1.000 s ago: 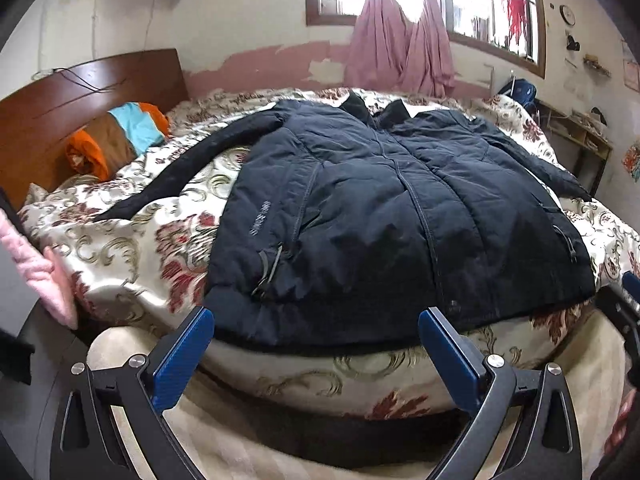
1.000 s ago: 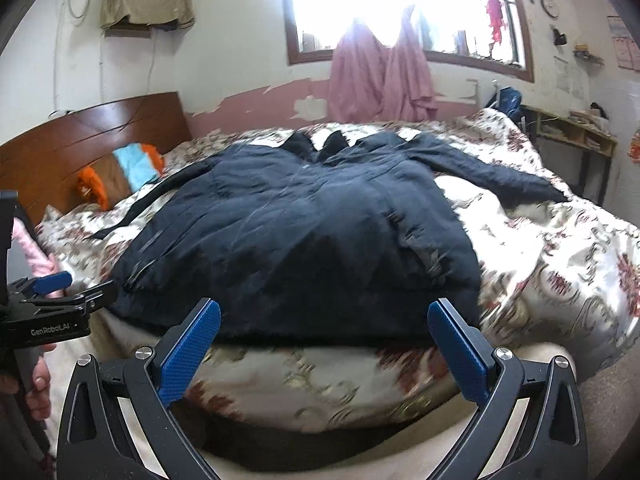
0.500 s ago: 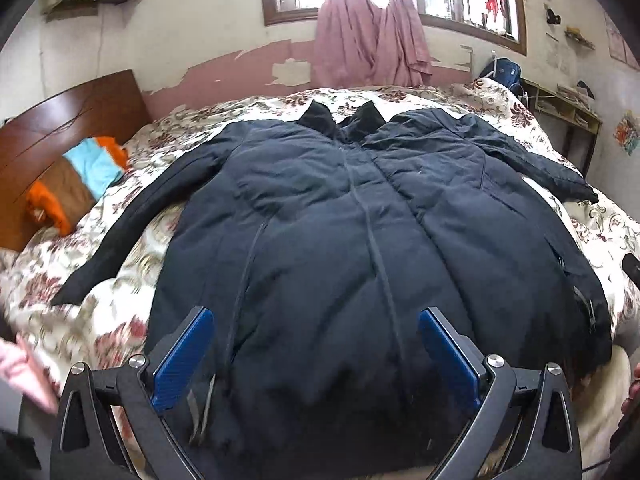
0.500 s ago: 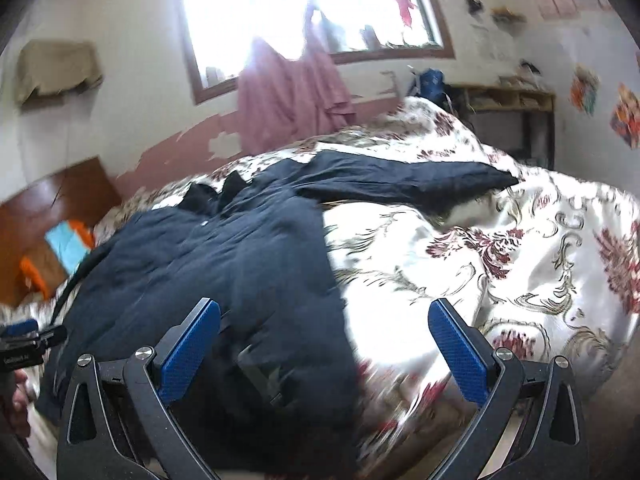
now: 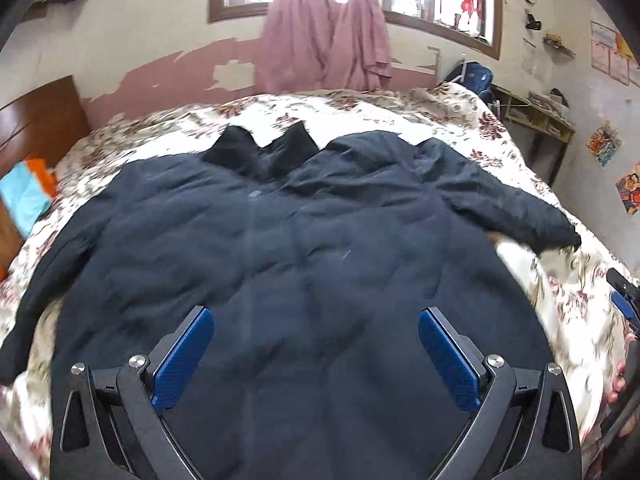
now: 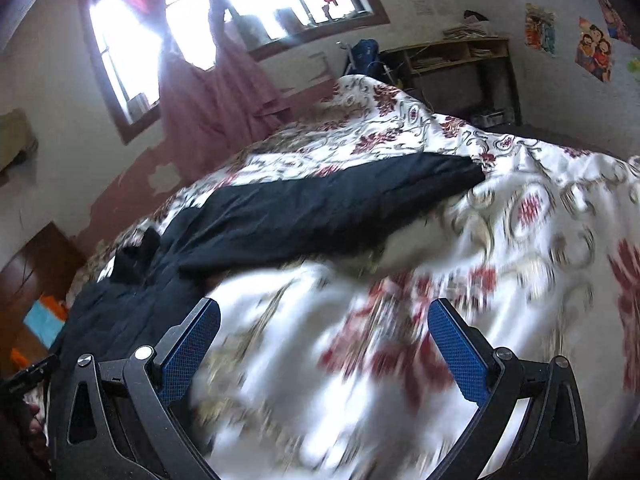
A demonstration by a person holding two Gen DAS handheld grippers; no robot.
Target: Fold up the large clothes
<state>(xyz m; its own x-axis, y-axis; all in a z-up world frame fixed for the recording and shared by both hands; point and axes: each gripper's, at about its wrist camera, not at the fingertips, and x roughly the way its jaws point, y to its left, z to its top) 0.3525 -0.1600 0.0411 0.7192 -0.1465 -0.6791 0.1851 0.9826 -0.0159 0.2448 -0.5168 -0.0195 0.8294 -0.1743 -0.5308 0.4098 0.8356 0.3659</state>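
Note:
A large dark navy padded jacket (image 5: 304, 264) lies flat on the bed, front up, collar toward the far wall, both sleeves spread out. My left gripper (image 5: 316, 356) is open and empty, just above the jacket's lower body. In the right wrist view the jacket's right sleeve (image 6: 332, 212) stretches across the quilt to a cuff at the right, and the jacket body lies at the left. My right gripper (image 6: 324, 348) is open and empty, over the bare floral quilt (image 6: 500, 248) to the right of the jacket. The right gripper also shows at the left wrist view's right edge (image 5: 624, 300).
The floral quilt (image 5: 400, 116) covers the whole bed. A wooden headboard (image 5: 36, 120) with blue and orange cloth stands at the left. Pink curtains (image 5: 324, 44) hang at the window behind. A shelf desk (image 6: 452, 64) stands past the bed's right side.
Both grippers moved forward and up over the bed. The left now looks down on the jacket's body. The right swung rightward, off the jacket and over the quilt near the sleeve. The jacket is unmoved.

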